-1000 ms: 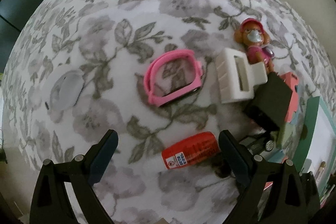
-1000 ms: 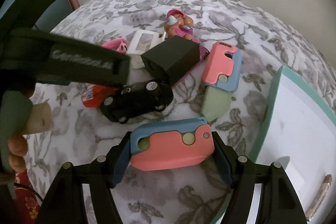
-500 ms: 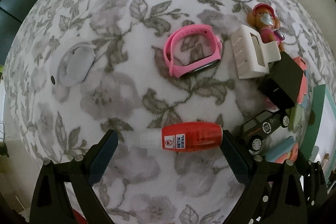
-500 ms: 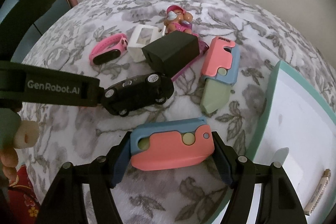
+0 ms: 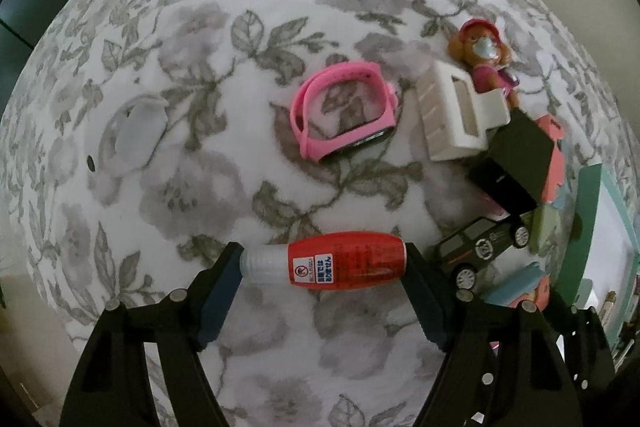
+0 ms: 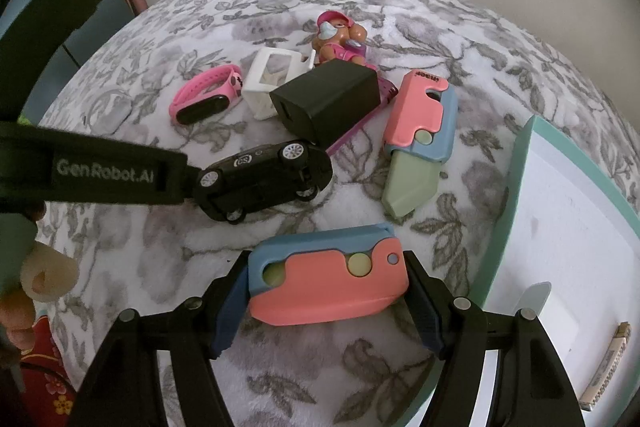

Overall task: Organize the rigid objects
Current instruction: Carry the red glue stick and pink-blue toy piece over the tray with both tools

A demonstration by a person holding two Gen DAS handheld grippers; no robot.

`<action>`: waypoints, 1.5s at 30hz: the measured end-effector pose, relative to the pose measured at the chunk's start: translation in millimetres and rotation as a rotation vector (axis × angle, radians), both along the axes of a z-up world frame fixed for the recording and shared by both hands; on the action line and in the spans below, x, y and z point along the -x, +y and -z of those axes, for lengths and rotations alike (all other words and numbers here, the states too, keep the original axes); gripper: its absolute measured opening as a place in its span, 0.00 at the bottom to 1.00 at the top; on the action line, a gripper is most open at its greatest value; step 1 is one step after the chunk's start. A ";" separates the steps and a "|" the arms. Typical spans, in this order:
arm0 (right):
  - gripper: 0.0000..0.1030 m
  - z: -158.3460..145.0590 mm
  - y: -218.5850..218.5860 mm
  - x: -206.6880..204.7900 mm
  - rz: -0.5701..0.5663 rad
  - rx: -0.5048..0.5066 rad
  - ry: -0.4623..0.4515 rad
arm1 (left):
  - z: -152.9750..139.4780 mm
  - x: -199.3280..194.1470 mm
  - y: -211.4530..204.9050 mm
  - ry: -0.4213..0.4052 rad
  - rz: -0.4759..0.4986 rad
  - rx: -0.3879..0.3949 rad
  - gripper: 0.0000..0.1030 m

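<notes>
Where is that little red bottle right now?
In the left wrist view the red bottle lies on its side on the flowered cloth, low in the middle, between the left gripper's fingers, which have just been closing onto its ends; the black toy car sits just right.

Two pink-blue folding toy knives (image 6: 328,285) (image 6: 418,123); one toy car (image 6: 264,179); one pink wristband (image 5: 344,115); one red bottle (image 5: 340,261); one figurine (image 5: 486,61).

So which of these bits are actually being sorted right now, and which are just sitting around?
Being handled:
- red bottle, between the left hand-held gripper pads, which just closed in on it
- closed pink-and-blue toy knife, in the right hand-held gripper

Lying about:
- pink wristband
- black toy car
- dog figure
- black box
</notes>
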State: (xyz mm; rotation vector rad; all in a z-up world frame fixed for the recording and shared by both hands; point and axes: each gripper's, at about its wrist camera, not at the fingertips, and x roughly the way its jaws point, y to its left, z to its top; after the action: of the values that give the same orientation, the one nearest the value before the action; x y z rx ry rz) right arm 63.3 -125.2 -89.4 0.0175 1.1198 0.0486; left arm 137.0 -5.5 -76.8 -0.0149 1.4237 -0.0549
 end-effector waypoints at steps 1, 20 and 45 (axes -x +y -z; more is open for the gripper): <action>0.72 -0.3 -0.3 -0.1 0.002 -0.003 0.000 | -3.5 -0.2 0.0 -0.007 0.000 0.002 0.77; 0.71 -63.3 -28.5 16.3 0.098 -0.053 -0.164 | -93.8 -4.0 17.5 -0.219 -0.015 0.116 0.77; 0.71 -91.5 -154.7 83.2 0.518 -0.040 -0.176 | -110.1 43.1 -108.8 -0.278 0.251 0.163 0.77</action>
State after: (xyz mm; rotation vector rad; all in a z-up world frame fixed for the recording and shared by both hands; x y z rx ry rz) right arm -19.8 -279.9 2.1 0.3318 0.9106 -0.3837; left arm 93.9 -114.3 33.4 0.0359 1.1336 -0.3676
